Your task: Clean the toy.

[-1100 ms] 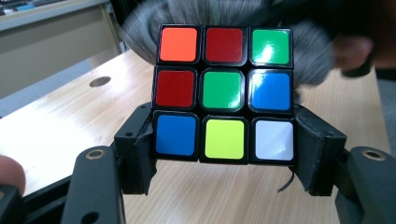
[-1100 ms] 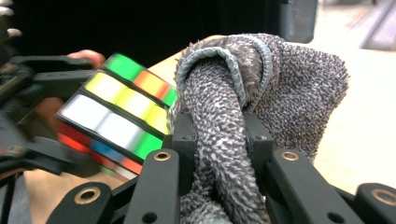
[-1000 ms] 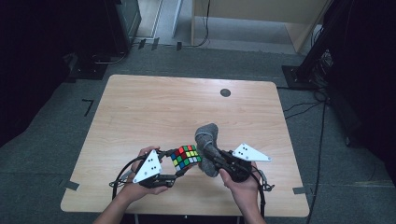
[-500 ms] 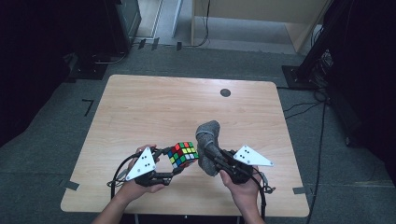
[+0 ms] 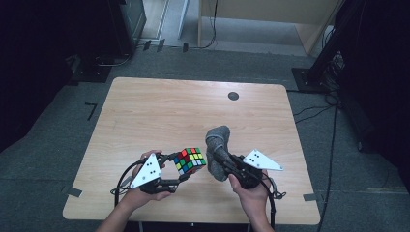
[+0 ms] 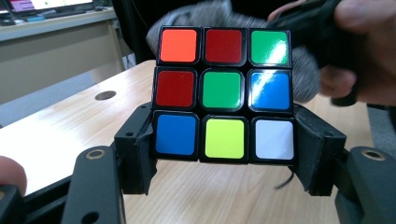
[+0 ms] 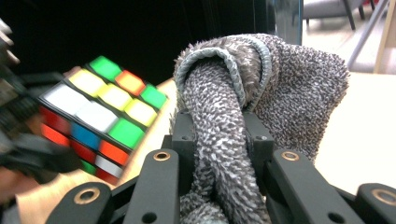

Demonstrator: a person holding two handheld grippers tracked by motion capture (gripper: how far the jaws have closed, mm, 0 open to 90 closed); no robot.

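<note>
Largest risk: loss of the cube from the left hand-held gripper. Clamped there only along the lowest row of stickers, with two rows free above the jaws, so probably easy to lever out by a hard push from the side, and then to drop on the bench or over its near edge. Next risk: turning of a cube layer instead of a clean wipe, caused by a sideways rub against those free upper rows. Smaller risk: slipping of the grey cloth out of the right hand-held gripper. Pinched there only as one rolled fold between narrow jaws, with the loose bulk hanging over and beyond the tips; possibly also a catch of this loose part on a cube corner. Smallest risk: a knock of one hard jaw against the other, from working with both hands so close together at the near middle of the bench. Now the look, starting with the cloth: thick, fuzzy grey towelling with a stitched hem, bunched into a lump, held up just to the right of the cube, touching it or almost, not possible to tell. Then the cube: three by three, black body, glossy stickers in mixed colours, with orange, red and green across the top row of the face toward the left gripper view. Lifted clear of the bench, tilted, near the front edge and a little left of the middle.
</note>
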